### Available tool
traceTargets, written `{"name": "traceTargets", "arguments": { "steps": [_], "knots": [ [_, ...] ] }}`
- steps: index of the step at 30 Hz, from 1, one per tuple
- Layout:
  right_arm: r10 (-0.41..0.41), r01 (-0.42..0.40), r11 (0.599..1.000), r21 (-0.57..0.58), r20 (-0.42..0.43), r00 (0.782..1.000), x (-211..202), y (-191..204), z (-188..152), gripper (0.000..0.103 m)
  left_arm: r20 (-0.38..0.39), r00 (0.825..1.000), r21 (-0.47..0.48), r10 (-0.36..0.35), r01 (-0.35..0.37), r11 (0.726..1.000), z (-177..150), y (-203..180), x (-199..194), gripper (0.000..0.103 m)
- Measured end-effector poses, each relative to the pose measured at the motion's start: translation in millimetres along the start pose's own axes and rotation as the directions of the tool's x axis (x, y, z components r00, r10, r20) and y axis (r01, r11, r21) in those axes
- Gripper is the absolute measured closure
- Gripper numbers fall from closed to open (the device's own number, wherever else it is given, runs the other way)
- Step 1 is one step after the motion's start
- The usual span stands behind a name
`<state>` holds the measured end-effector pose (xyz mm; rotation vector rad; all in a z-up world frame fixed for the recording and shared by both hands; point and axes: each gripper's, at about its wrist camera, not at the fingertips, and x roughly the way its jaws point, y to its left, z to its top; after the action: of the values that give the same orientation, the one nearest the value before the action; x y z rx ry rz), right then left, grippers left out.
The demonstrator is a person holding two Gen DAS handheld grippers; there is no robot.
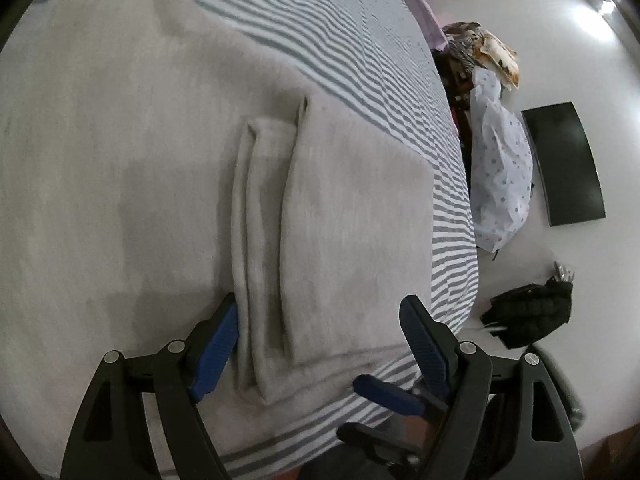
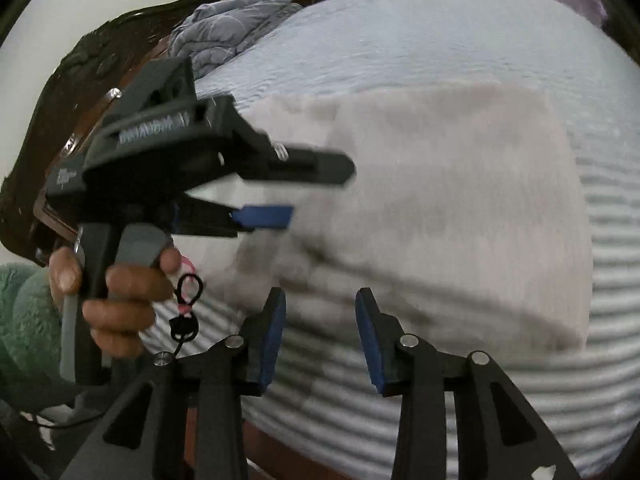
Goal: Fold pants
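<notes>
I am working two hand-held claws over a bed with a grey-and-white striped sheet (image 1: pixel 452 216). The grey pants (image 1: pixel 200 184) lie flat across the sheet, already doubled over, and their near end, close to the bed's edge, is stacked in several narrow layers whose folded edges run away from me like long ridges.

My left claw (image 1: pixel 320 334) points steeply down at that stacked end. Its jaws stand wide apart and hold nothing. The left blue pad (image 1: pixel 218 344) sits just beside, perhaps touching, the outer ridge of cloth, while the other pad hangs over the far side of the stack. I judge it is placed this way to straddle the whole thickness, so that one squeeze would catch every layer at once.

My right claw (image 2: pixel 320 336) hovers over the striped sheet just short of the pants' near edge. Its jaws are partly apart, narrower than the left, and nothing is between them. The view is blurred, so I cannot tell how close the pads are to the cloth.

From the right view I also see the left claw from the side, gripped by a hand (image 2: pixel 116 292) in a fluffy green sleeve (image 2: pixel 24 312), with its blue pad over the pants.

Clutter on the floor (image 1: pixel 560 40) beside the bed lies well apart from the work.
</notes>
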<state>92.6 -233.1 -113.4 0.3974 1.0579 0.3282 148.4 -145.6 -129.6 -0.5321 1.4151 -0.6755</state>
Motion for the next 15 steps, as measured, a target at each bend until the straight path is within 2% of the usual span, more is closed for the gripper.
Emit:
{"name": "traceTargets", "arguments": {
  "steps": [2,4,5,6,7,8,11,15],
  "knots": [
    [0.039,-0.039,0.997,0.067,0.000,0.999,2,-12,-8,0.067,-0.004,1.000,-0.007,0.009,-0.009,1.000,-5,-2,1,0.029],
    [0.080,-0.081,0.990,0.117,0.016,0.997,3,-18,-8,0.067,-0.004,1.000,-0.005,0.031,-0.031,0.999,-6,-6,3,0.051],
    [0.101,-0.105,0.985,0.134,0.032,0.994,3,-19,-8,0.065,-0.003,0.997,0.005,0.080,-0.080,0.997,-5,-9,5,0.056],
    [0.117,-0.123,0.981,0.151,0.048,0.992,3,-21,-6,0.063,-0.006,0.994,0.011,0.108,-0.108,0.994,-5,-10,6,0.069],
    [0.131,-0.139,0.976,0.165,0.059,0.990,5,-22,-6,0.056,-0.002,0.992,0.010,0.125,-0.125,0.992,-4,-11,6,0.080],
    [0.152,-0.165,0.966,0.197,0.076,0.985,5,-25,-6,0.052,0.003,0.991,-0.002,0.132,-0.132,0.991,-3,-11,4,0.080],
    [0.198,-0.227,0.926,0.302,0.126,0.972,7,-42,-4,0.052,0.039,0.996,-0.048,0.076,-0.074,0.996,-1,-8,-10,0.084],
    [0.214,-0.286,0.851,0.440,0.205,0.955,-2,-77,-8,0.053,0.060,0.996,-0.017,0.063,-0.063,0.998,-1,-18,-16,0.085]
  ]
}}
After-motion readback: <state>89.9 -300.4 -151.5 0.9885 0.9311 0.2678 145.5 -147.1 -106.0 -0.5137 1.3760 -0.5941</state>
